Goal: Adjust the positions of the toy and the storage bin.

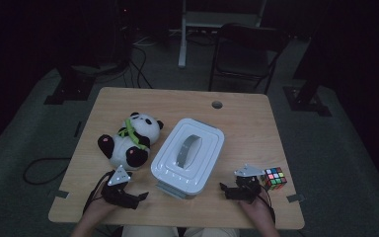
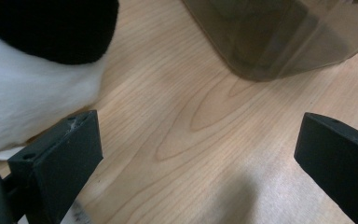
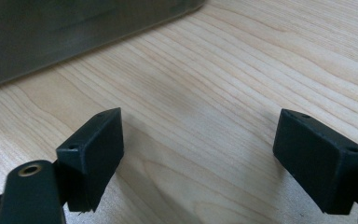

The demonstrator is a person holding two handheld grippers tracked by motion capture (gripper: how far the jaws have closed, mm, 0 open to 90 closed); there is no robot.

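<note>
Pale wood worktop, white lidded storage box with grey handle at centre. Left of box, panda plush toy; right of box, puzzle cube. Left hand-held gripper near box's front left corner, right hand-held gripper near its front right, both spread wide, holding nothing. Likely approach stage; next, closing in on box from both sides.

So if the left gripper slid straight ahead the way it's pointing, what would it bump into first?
Probably the storage box. The left gripper is open over bare table, and the box's smoky wall lies ahead, slightly off to one side. The plush panda sits beside one jaw, so it might brush that.
</note>
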